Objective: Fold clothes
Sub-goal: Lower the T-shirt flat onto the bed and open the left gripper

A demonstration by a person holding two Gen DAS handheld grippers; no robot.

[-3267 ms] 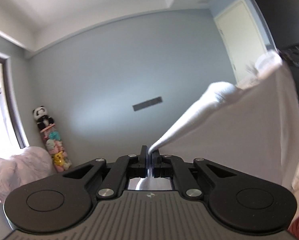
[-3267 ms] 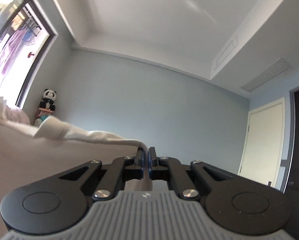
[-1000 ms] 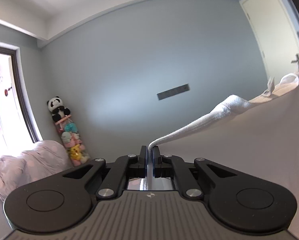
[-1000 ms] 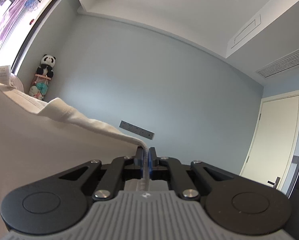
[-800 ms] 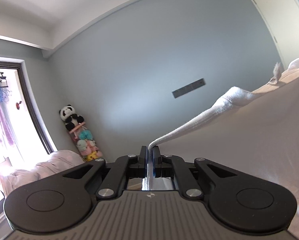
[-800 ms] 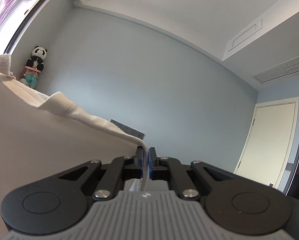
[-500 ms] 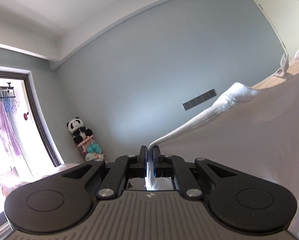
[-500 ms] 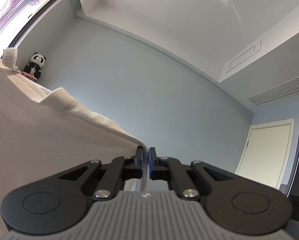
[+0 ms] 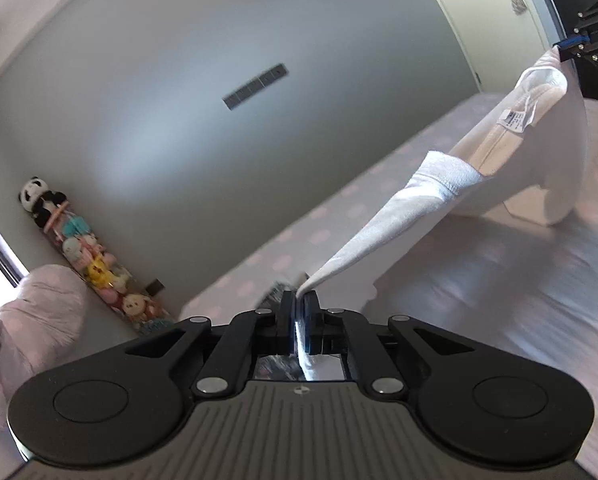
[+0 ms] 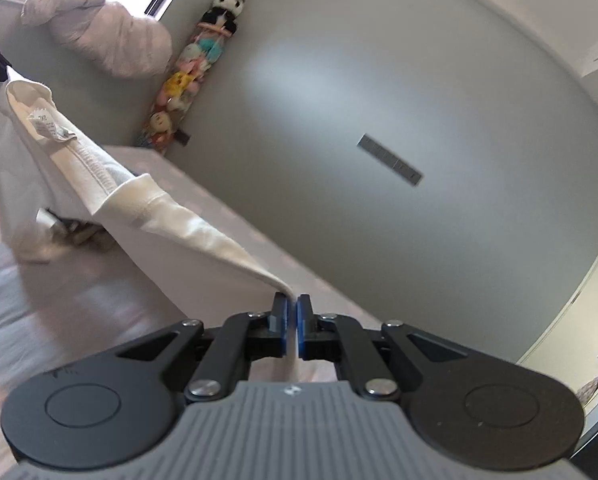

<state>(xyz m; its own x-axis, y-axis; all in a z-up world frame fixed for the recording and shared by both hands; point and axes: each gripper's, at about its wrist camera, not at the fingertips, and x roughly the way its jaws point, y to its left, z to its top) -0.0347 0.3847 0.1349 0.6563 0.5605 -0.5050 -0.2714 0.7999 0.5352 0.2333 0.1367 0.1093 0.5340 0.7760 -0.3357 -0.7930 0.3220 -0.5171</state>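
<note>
L gripper (image 9: 299, 300) and R gripper (image 10: 292, 305) each clamped on a top corner of the white shirt (image 9: 539, 168), stretched btwn them w/ hem touching the bed (image 9: 499, 280); no fold made yet, laying flat and all folds left, I judge.

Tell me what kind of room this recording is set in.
Most likely a bedroom: a bed with a pink dotted sheet, a bundled pink duvet by the window, and a panda-topped tube of plush toys in the corner.
</note>
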